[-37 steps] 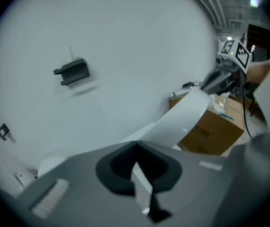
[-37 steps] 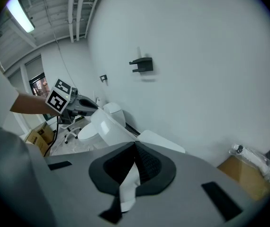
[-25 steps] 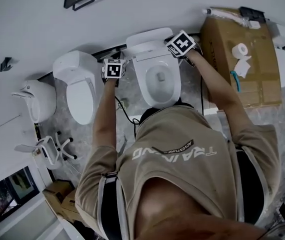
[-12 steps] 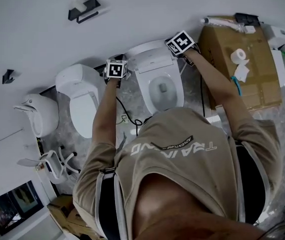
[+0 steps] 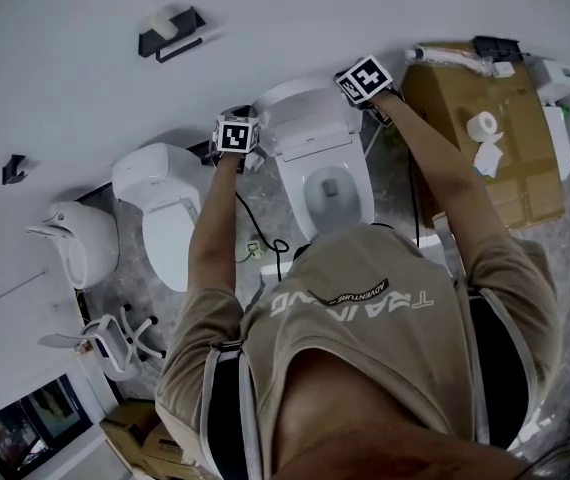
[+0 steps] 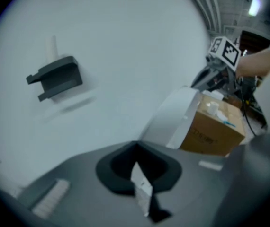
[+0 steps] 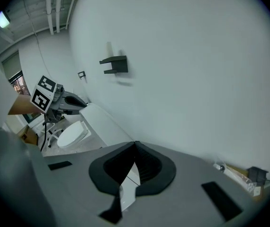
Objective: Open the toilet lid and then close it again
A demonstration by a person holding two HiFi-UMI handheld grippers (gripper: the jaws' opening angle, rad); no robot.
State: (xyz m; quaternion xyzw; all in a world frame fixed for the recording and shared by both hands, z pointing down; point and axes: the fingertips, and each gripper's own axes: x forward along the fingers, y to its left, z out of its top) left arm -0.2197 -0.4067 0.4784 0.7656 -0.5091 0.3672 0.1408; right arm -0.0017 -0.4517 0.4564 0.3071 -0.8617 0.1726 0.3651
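Holding toilet lid (image 5: 303, 110) by both sides, raised steeply off toilet (image 5: 360, 173) & tipped back twd wall (image 5: 315, 18), w/ bowl open below. Pinching lid's left edge w/ left gripper (image 6: 136, 148), jaws clamped on a thin white edge that shows betw. them in left gripper view. Same on other side w/ right gripper (image 7: 135, 145), jaws closed tight on white edge near lid's upper right corner. Standing right over bowl in tan shirt (image 5: 365, 338), reaching fwd w/ both grippers level w/ lid, one at each side of it. Left of that toilet: second toilet (image 5: 170, 223) w/ its lid down, then a white fixture (image 5: 75, 243) further left by wall, w/ white chair (image 5: 115, 333) near it on marbled floor (image 5: 265, 183). Betw. the two toilets: black cable (image 5: 265, 240) looping on floor. Right of toilet, just beside it: cardboard box (image 5: 510, 168) w/ paper roll (image 5: 482, 125) on top. Up on wall, above & left of lid: black holder (image 5: 170, 30), also seen in both gripper views.
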